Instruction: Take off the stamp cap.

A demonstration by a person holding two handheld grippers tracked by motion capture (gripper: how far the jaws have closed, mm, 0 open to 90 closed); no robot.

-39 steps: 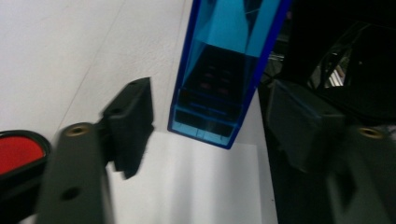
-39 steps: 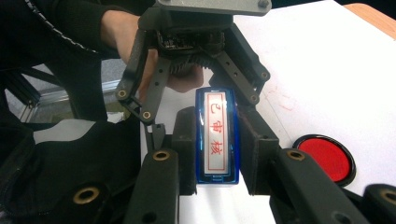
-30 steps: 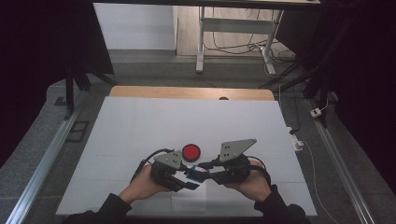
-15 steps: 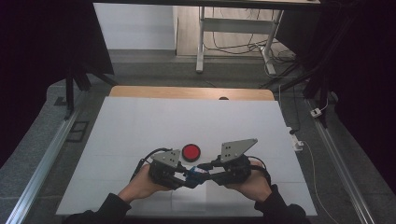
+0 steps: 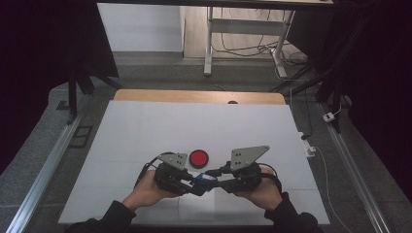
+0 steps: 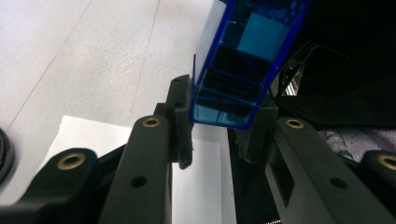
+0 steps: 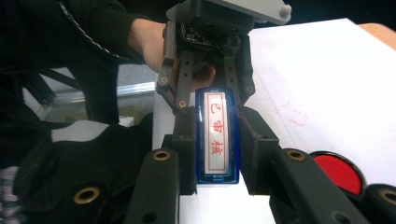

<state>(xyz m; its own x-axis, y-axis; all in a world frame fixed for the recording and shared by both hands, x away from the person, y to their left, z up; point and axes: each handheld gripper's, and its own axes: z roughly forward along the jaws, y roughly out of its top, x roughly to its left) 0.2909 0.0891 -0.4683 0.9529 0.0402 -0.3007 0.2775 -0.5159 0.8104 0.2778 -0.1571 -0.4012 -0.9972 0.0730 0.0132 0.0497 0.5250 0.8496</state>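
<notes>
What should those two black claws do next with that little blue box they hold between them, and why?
Probably pull gently apart. Both the left gripper and the right gripper have their jaws shut on opposite ends of the blue stamp, the left jaws having just closed. A red ink pad lies open beside them, so uncapping the stamp seems next.

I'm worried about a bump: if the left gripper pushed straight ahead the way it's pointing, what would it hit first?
Probably the right gripper, which faces the left gripper head-on; both are shut on the same blue stamp between them, though depth is hard to judge.
</notes>
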